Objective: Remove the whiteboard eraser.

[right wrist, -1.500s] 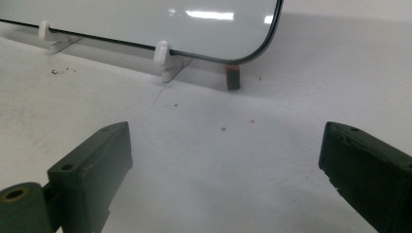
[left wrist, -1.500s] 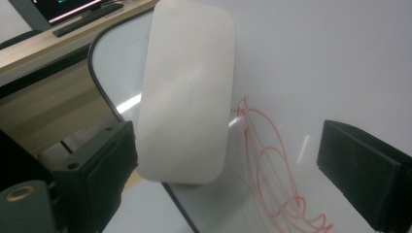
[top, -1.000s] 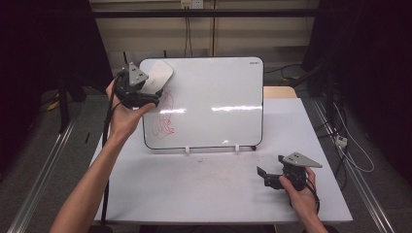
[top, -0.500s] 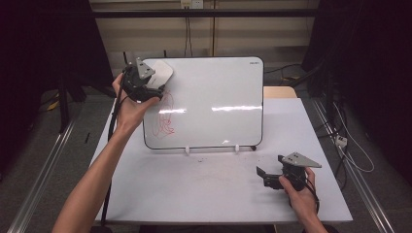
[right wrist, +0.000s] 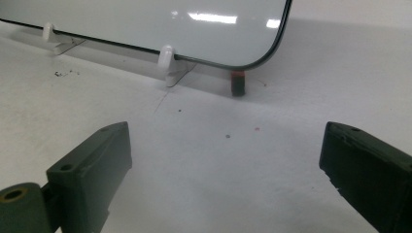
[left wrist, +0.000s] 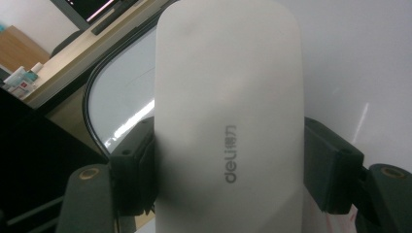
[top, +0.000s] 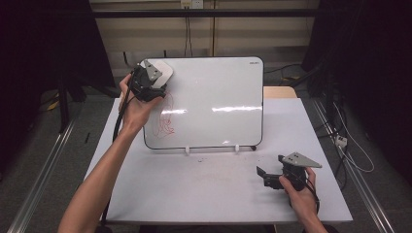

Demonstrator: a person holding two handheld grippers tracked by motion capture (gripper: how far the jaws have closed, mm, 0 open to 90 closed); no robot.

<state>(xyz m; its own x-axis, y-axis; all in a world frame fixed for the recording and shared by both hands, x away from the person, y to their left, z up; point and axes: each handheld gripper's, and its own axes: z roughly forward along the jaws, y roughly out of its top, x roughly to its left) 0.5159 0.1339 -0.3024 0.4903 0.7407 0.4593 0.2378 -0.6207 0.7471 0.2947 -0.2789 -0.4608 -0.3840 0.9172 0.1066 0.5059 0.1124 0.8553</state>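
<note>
In the high view, the left tool (top: 154, 83) is being held at the top left corner of the whiteboard (top: 214, 104), where the white eraser (top: 164, 73) is resting on the board. Half a second ago it was being brought up toward that corner; now it is being kept over the eraser, above the red scribble (top: 164, 119). The right tool (top: 268, 175) is being rested on the desk (top: 194, 189) near the front right edge, well apart from the board.

In the left gripper view, the eraser (left wrist: 228, 111) is being pinched between the two jaws, which have just been closing on its sides. The grasp is judged to be made, so wiping the scribble is becoming possible.

In the right gripper view, the jaws are being kept spread, with nothing between them; the board's lower edge (right wrist: 145, 46) is being seen ahead
</note>
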